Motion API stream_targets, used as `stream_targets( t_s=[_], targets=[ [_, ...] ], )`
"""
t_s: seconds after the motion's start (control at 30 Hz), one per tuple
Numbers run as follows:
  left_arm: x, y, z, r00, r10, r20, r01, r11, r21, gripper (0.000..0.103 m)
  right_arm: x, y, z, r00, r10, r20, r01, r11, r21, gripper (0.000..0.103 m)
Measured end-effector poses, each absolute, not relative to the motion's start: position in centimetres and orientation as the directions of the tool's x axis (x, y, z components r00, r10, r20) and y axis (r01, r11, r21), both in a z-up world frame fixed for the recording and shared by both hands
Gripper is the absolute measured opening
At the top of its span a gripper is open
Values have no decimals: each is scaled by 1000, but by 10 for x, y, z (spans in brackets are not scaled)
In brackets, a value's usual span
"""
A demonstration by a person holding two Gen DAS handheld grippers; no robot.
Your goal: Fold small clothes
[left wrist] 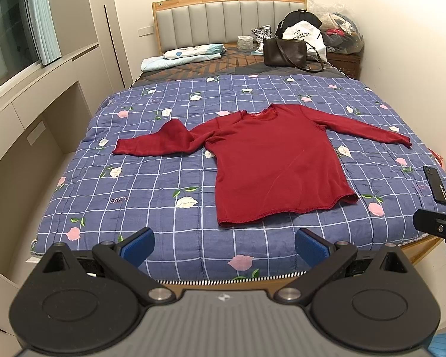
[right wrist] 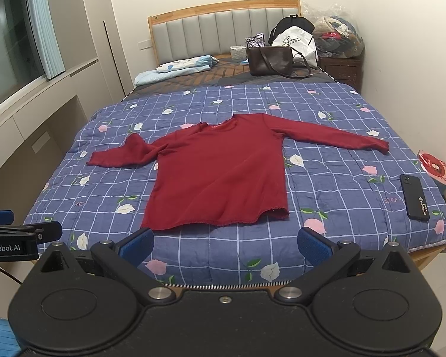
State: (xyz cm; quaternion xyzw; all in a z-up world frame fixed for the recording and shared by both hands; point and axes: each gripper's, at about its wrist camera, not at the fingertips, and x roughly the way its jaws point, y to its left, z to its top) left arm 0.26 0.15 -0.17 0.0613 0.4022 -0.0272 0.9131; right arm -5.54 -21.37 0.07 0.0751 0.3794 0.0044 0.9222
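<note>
While both grippers are hovering off the foot of the bed, findings are running left to right across the frames:

Window and cabinet: occupying the upper left and left edge of both views.
Folded bedding: lying at upper centre-left, below the headboard.
Left gripper: sitting at the bottom of the left wrist view, blue fingers spread wide, grasping nothing; its tip is also showing at the lower left edge of the right wrist view.
Quilt: blue, checked, flowered, covering most of the bed.
Red shirt: lying flat at frame centre on the quilt, collar toward the headboard, hem toward the cameras; the left sleeve is doubling back on itself, the right sleeve is stretching straight out.
Right gripper: sitting at the bottom of its own view, released, holding nothing.
Brown handbag: standing at upper centre-right.
White bag: leaning behind the handbag.
Phone: lying at the right edge of the quilt, well apart from the shirt.
</note>
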Motion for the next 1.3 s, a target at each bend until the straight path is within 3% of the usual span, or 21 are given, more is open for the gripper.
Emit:
stream_targets(
  t_s=[1.3],
  targets=[
    [4,1,-6,671,-1,-741,100,991,90,103,-53,-213,-1,711,65,-700,49,989,142,103]
  ],
)
